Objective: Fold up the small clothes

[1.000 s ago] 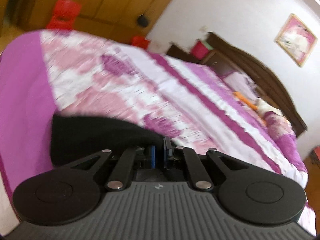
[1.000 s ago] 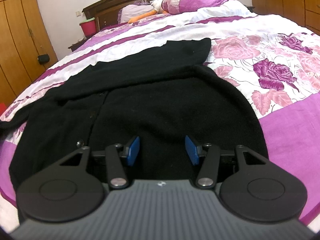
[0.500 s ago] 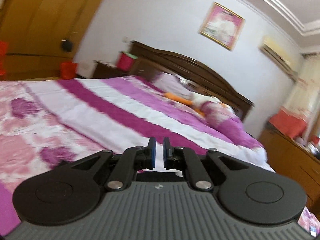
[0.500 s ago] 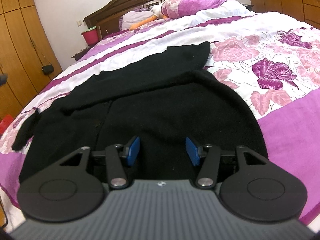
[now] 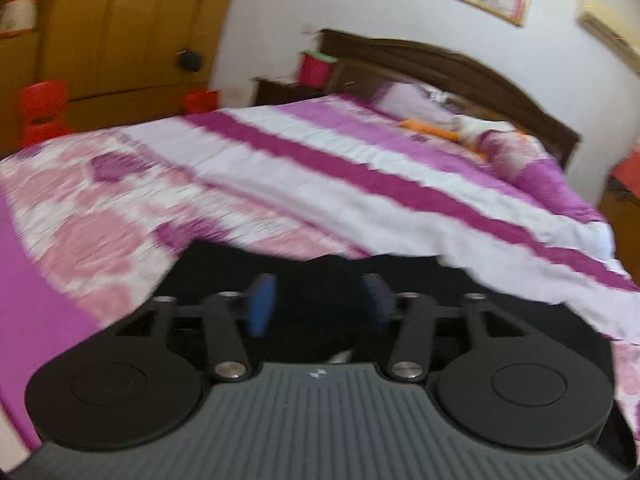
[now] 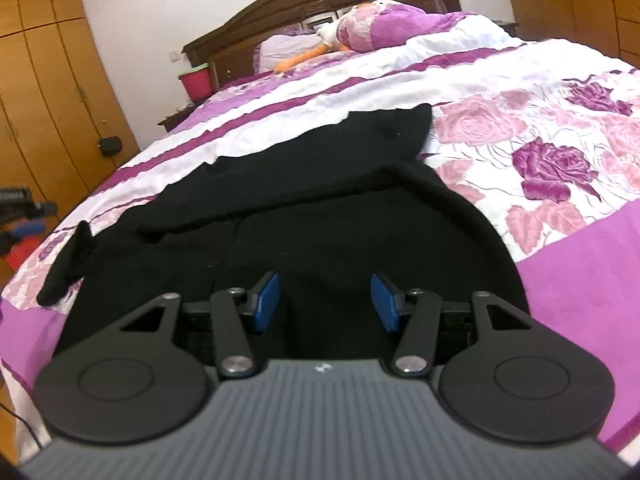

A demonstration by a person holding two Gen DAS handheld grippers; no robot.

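Observation:
A black knit garment (image 6: 320, 208) lies spread on the bed, one sleeve folded across its top toward the right (image 6: 392, 128), the other sleeve (image 6: 68, 264) lying limp at the left edge. My right gripper (image 6: 326, 300) hovers open over the garment's near hem, nothing between its blue pads (image 6: 266, 300). In the blurred left wrist view my left gripper (image 5: 320, 304) is over black cloth (image 5: 240, 264). Its jaws are opening, and dark fabric shows between the pads without being pressed.
The bed cover (image 6: 540, 148) is purple and white with pink roses. Pillows and an orange soft toy (image 6: 304, 58) lie by the dark headboard (image 6: 320, 4). Wooden wardrobes (image 6: 44, 100), a pink bucket (image 6: 196, 82) and red stools (image 5: 42, 114) stand beside the bed.
My left gripper, earlier shut, has swung round and its jaws now stand apart. In the right wrist view the left sleeve has come to rest on the bed. The right gripper has kept still.

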